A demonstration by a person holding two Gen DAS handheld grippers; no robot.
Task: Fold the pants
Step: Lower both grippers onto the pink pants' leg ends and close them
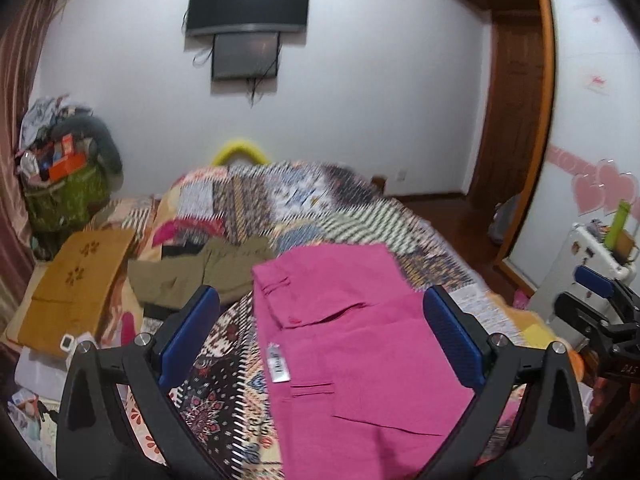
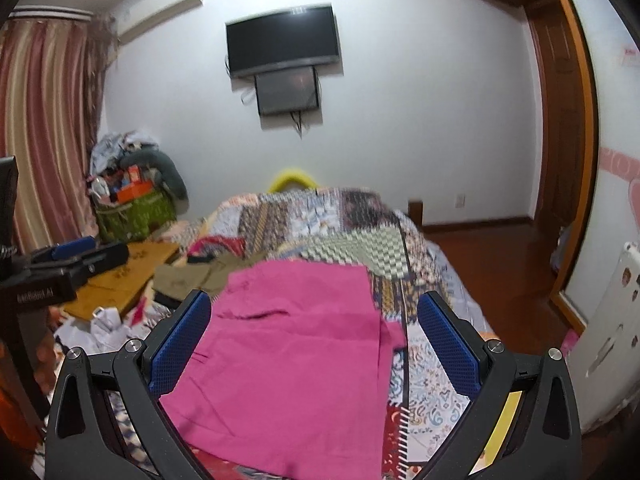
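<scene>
Pink pants (image 1: 344,332) lay folded flat on patchwork bedspread (image 1: 280,200), w/ olive pants (image 1: 200,276) beyond. Left gripper (image 1: 320,332) & right gripper (image 2: 314,340) both spread wide above them, holding nothing.

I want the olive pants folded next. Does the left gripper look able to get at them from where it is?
Probably yes. The left gripper is open and empty above the pink pants, and the olive pants lie uncovered on the bed just ahead to its left, with nothing between.

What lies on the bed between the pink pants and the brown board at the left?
Olive-green pants lie there, crumpled on the patchwork quilt, between the pink pants and the brown board; the left wrist view shows it best.
</scene>
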